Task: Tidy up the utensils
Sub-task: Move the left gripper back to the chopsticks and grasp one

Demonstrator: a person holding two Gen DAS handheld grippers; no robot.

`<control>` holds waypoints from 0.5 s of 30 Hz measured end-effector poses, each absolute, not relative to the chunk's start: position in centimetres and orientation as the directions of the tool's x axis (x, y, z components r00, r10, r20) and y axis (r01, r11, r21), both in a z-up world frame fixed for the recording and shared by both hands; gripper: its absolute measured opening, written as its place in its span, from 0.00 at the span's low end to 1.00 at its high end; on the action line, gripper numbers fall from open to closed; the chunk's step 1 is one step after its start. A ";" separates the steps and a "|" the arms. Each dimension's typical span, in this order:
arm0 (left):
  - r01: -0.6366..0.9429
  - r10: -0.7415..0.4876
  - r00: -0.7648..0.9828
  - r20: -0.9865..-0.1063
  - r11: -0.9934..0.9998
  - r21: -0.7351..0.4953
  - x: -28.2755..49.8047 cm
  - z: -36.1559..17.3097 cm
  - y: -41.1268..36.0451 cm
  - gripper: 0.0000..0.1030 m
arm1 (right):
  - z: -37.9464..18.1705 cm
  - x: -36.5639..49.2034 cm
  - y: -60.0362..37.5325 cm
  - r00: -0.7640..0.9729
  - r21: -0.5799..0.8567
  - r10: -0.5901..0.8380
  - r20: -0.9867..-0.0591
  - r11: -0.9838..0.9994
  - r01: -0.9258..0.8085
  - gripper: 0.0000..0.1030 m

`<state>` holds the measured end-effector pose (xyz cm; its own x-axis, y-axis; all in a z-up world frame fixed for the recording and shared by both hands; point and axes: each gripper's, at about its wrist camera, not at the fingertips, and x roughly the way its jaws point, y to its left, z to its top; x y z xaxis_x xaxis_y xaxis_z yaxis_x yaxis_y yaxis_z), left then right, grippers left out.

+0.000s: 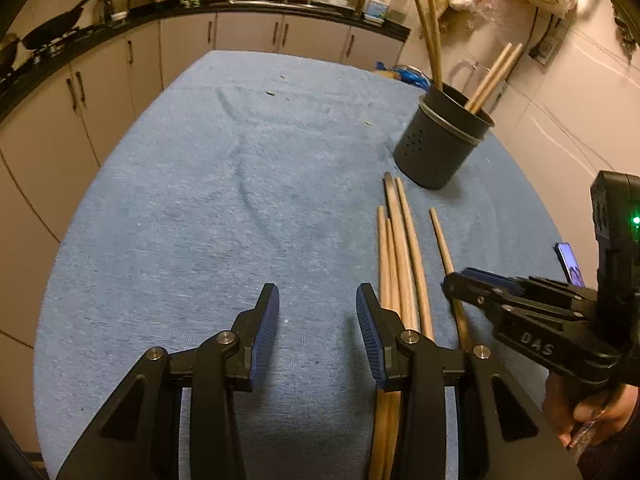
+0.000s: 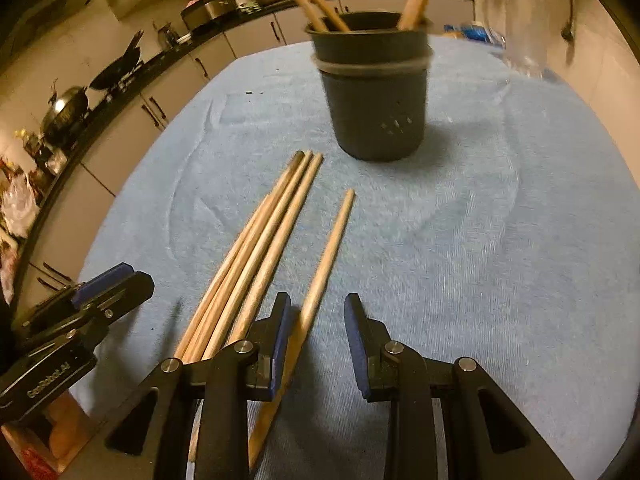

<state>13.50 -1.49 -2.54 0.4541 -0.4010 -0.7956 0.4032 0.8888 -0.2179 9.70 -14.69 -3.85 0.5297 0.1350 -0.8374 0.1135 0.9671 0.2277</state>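
- The right gripper (image 2: 316, 344) is seen low over the blue cloth (image 2: 460, 240), its jaws at a narrow gap and not pressed on anything.
- A single chopstick (image 2: 326, 260) lies between those jaws, close against the left pad, with clear space left to the right pad; its far end points toward the dark holder (image 2: 374, 104).
- A bundle of chopsticks (image 2: 256, 248) lies just left of the right gripper, outside its jaws.
- The holder stands ahead of the right gripper, with several chopsticks leaning in it.
- The left gripper (image 1: 318, 320) is held with its jaws moderately apart and only cloth between them.
- The bundle (image 1: 400, 264) runs beside and under the left gripper's right finger, and the single chopstick (image 1: 442, 240) lies further right.
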 end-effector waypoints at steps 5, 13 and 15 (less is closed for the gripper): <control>0.457 -0.427 0.387 -0.817 0.859 -0.233 13.9 -3.0 -3.2 0.37 | -3.7 9.9 -14.7 0.510 0.125 0.064 -0.858 0.988 0.086 0.10; 0.528 -0.375 0.355 -0.856 0.836 -0.147 13.9 -4.0 -6.4 0.34 | -3.6 8.7 -18.1 0.502 0.134 0.054 -0.863 0.983 0.125 0.09; 0.531 -0.360 0.361 -0.860 0.838 -0.128 14.0 -4.0 -6.9 0.33 | -3.7 8.6 -18.5 0.502 0.141 0.060 -0.863 0.982 0.125 0.09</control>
